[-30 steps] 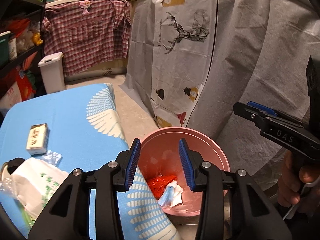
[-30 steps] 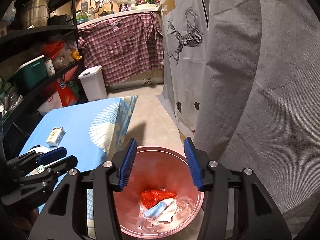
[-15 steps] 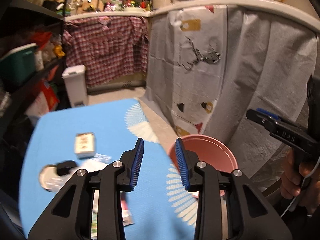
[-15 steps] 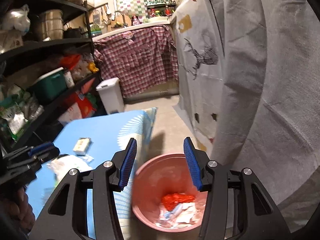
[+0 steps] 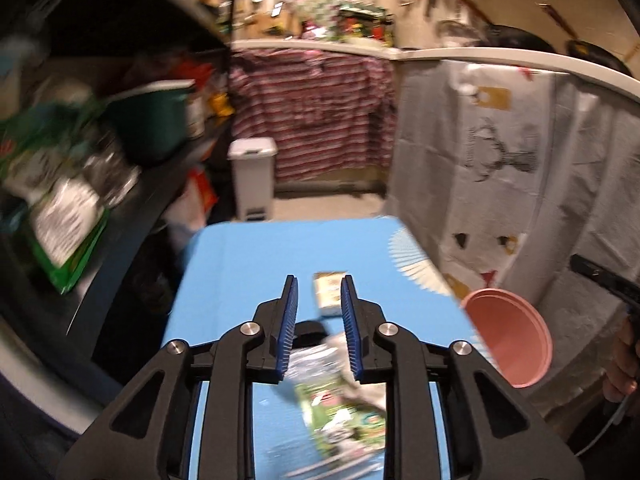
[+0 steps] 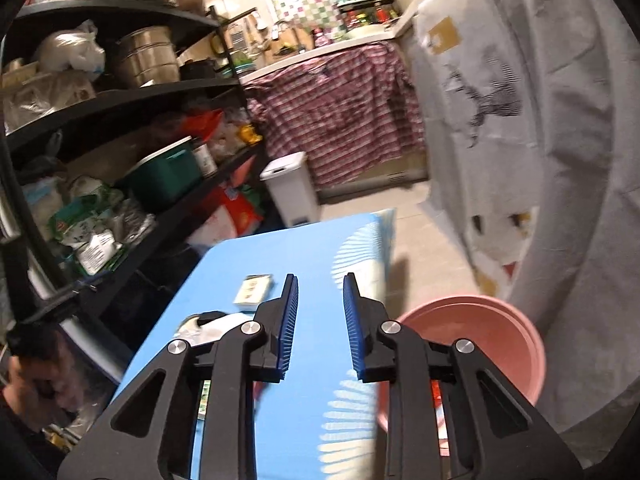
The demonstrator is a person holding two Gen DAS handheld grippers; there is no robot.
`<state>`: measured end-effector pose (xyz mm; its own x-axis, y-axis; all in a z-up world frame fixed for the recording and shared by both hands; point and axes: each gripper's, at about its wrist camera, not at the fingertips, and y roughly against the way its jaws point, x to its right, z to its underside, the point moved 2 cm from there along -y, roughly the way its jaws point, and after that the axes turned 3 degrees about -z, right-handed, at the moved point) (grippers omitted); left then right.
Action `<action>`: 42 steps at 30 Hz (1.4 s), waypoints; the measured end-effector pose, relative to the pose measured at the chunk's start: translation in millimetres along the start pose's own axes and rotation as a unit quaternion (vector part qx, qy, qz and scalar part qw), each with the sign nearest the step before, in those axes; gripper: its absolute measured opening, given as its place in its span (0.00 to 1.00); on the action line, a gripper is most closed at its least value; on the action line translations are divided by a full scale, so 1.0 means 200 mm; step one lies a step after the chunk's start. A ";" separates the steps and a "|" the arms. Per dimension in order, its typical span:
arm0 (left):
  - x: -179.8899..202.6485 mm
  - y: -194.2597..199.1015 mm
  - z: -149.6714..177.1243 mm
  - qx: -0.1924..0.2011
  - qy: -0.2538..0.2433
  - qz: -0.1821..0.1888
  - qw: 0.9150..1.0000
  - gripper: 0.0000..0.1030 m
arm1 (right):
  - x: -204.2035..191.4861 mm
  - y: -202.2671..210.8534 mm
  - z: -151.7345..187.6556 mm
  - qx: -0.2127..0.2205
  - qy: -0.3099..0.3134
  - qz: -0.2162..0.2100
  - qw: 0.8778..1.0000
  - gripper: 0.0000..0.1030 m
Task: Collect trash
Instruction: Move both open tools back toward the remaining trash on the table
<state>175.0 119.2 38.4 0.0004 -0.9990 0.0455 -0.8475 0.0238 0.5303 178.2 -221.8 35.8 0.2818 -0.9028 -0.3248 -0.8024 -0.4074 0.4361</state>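
Both grippers are swinging away from the pink basin [image 5: 507,336] and back over the blue table [image 5: 248,264], their jaws closing on nothing.

Left wrist view: the left gripper [image 5: 319,322] is lining up on the green wrapper [image 5: 340,412], lower centre, and small box [image 5: 329,293] left to collect. Right wrist view: the right gripper [image 6: 320,326], empty, is hanging between box [image 6: 253,290] and basin [image 6: 472,344], lower right, placed beside the table to catch trash.

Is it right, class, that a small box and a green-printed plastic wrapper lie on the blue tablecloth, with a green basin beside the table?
Not quite: the basin is pink, not green, as the right wrist view shows. The small box and the green-printed plastic wrapper do lie on the blue tablecloth, and the basin does sit beside the table.
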 end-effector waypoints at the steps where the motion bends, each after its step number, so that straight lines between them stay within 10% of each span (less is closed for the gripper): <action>1: -0.02 -0.02 0.02 -0.006 0.005 -0.001 1.000 0.18 | -0.03 -0.03 0.01 -0.007 0.001 -0.011 1.000 0.23; 42: -0.26 -0.40 0.28 -0.096 0.014 0.047 0.994 0.23 | -0.32 -0.81 0.55 -0.238 -0.039 -0.131 0.962 0.28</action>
<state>212.8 167.1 -53.1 -0.0562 -0.9906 0.1245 -0.7276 0.1260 0.6743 231.7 -83.4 -105.7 0.3863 -0.7557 -0.5289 -0.3731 -0.6524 0.6597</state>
